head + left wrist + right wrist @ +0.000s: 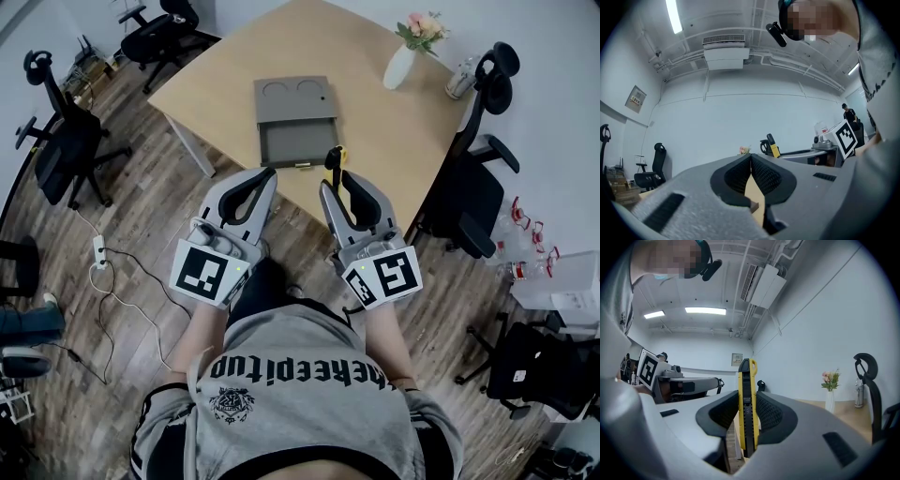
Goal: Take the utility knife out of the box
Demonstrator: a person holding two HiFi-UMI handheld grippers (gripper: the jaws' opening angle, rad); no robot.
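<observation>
Yellow utility knife (pixel 746 394) stands upright, clamped in the right tool (pixel 338 183), held clear of the open grey box (pixel 295 117) on the counter (pixel 375 122), so it appears already removed. The left tool (pixel 264 176) is clenched on nothing, idle alongside.

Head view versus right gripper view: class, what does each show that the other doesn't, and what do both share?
Head view only: the open grey box. Right gripper view only: ceiling strip lights and a white air-conditioning unit. Both: the yellow-and-black utility knife clamped in the right tongs, and the white flower vase.
</observation>
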